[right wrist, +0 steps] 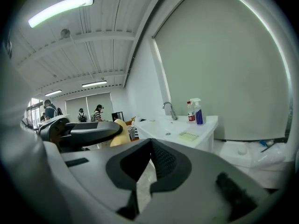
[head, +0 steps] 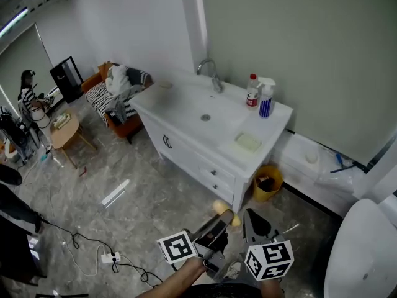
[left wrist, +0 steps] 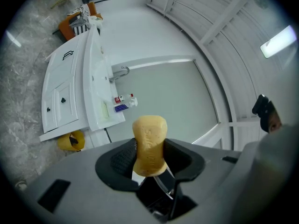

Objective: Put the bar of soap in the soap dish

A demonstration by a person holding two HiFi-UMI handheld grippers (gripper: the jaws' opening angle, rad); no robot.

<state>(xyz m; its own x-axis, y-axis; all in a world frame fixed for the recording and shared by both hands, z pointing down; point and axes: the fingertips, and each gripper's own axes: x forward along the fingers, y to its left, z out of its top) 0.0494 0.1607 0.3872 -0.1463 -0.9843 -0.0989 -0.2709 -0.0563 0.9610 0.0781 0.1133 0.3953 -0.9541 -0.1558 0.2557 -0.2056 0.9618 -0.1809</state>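
Observation:
A yellow bar of soap [left wrist: 149, 146] stands upright between the black pads of my left gripper [left wrist: 150, 158], which is shut on it. In the head view that gripper [head: 224, 219] hangs low over the floor in front of the vanity, with the soap [head: 222, 208] at its tip. The pale green soap dish [head: 248, 142] lies on the vanity top to the right of the basin; it also shows as the dish [right wrist: 188, 136] and the dish [left wrist: 105, 110]. My right gripper [head: 251, 216] hangs just right of the left one, and its tips [right wrist: 150, 143] meet with nothing between them.
The white vanity [head: 186, 157] has a faucet [head: 213, 74] at the back, and a red-capped bottle [head: 252, 92] and a blue spray bottle [head: 266, 98] behind the dish. A yellow bin [head: 267, 183] stands on the floor by its right end. A toilet [head: 366, 247] is at the far right, cables [head: 93, 247] at the left.

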